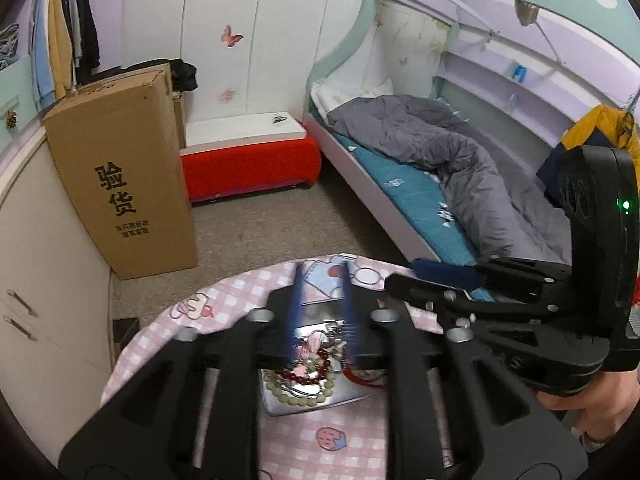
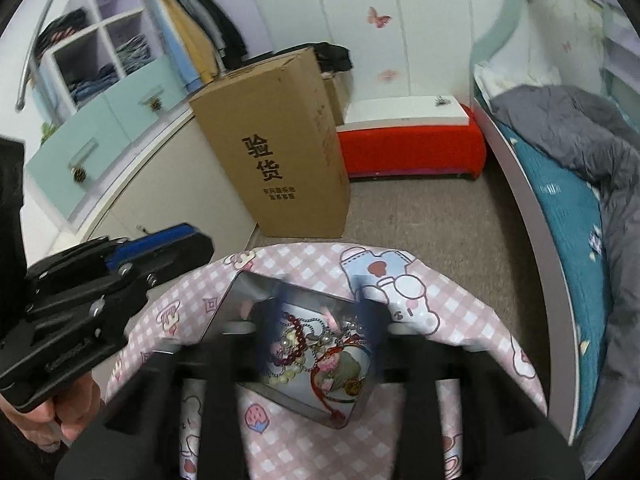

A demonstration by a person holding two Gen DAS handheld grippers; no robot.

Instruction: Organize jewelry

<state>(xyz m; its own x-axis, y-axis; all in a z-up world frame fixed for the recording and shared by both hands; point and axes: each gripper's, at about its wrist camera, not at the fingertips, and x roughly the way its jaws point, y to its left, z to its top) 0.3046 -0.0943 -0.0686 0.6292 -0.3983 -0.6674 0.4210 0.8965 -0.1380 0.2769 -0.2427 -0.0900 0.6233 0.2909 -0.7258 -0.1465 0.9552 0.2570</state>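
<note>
A shallow metal tin (image 1: 304, 406) sits on a round table with a pink checked cloth (image 1: 240, 292). In the tin lies a tangle of jewelry (image 1: 312, 372): pale green beads, dark red beads, a red cord and silver chains. My left gripper (image 1: 322, 270) hovers over the tin's far side, open, with nothing between its blue fingers. In the right wrist view the same tin (image 2: 244, 292) and jewelry (image 2: 316, 344) lie under my right gripper (image 2: 322, 294), also open and empty, its fingers blurred. Each gripper shows from the side in the other's view, held by a hand.
Beyond the table's far edge are grey carpet, a tall cardboard box (image 1: 120, 176), a red bench (image 1: 248, 168) and a bed with a grey quilt (image 1: 460, 160). A cream cabinet (image 1: 36, 260) stands at the left.
</note>
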